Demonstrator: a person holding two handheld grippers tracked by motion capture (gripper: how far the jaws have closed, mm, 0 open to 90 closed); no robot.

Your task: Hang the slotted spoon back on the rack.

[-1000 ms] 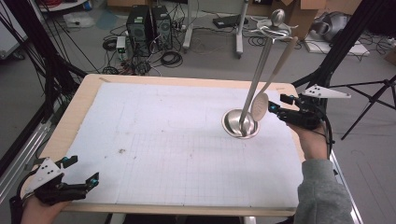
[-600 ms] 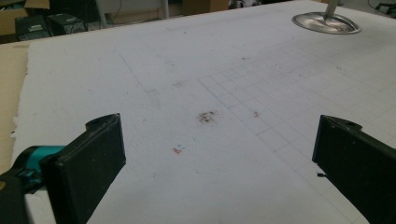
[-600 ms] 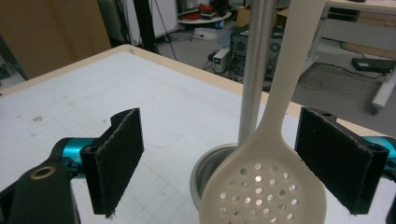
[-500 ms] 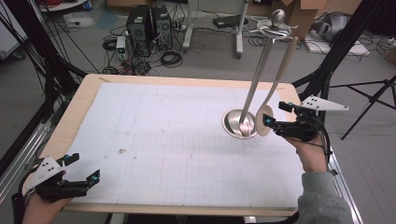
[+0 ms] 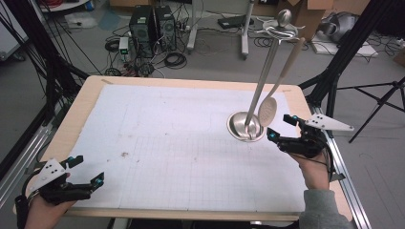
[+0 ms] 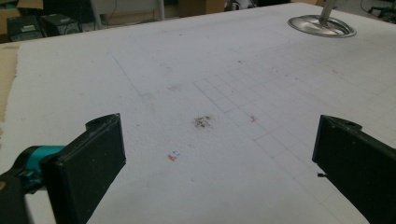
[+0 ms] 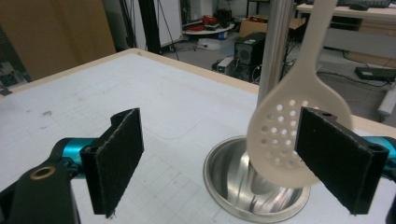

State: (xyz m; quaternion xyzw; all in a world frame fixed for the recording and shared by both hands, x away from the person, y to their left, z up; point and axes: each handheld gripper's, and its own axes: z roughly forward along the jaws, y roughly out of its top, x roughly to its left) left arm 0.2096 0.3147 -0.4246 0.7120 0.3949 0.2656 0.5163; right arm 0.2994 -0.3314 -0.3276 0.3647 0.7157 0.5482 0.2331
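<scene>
A steel stand with a round base point(image 5: 239, 129) and a tall pole point(image 5: 265, 71) rises at the mat's right side. From its top hangs a beige slotted spoon point(image 5: 268, 110), its bowl just above the base. My right gripper point(image 5: 280, 127) sits low, right of the base, open; its jaws have just been opening and nothing is between the pads. In the right gripper view the spoon point(image 7: 285, 135) hangs just beyond the right gripper point(image 7: 229, 161), partly behind one jaw, over the base point(image 7: 224, 186). My left gripper point(image 5: 86, 170) rests open at the near left corner, with bare mat ahead of it in the left gripper view point(image 6: 215, 168).
A white gridded mat point(image 5: 181, 143) covers the wooden table point(image 5: 81, 102). The stand's base point(image 6: 322, 25) lies far across the mat from the left gripper. Beyond the table stand computer towers point(image 5: 150, 24), cables and black tripod legs point(image 5: 377, 100).
My right gripper has moved down and back toward the near right edge, away from the spoon's bowl, and its jaws stand wider. The spoon hangs free. The left gripper has stayed put.
</scene>
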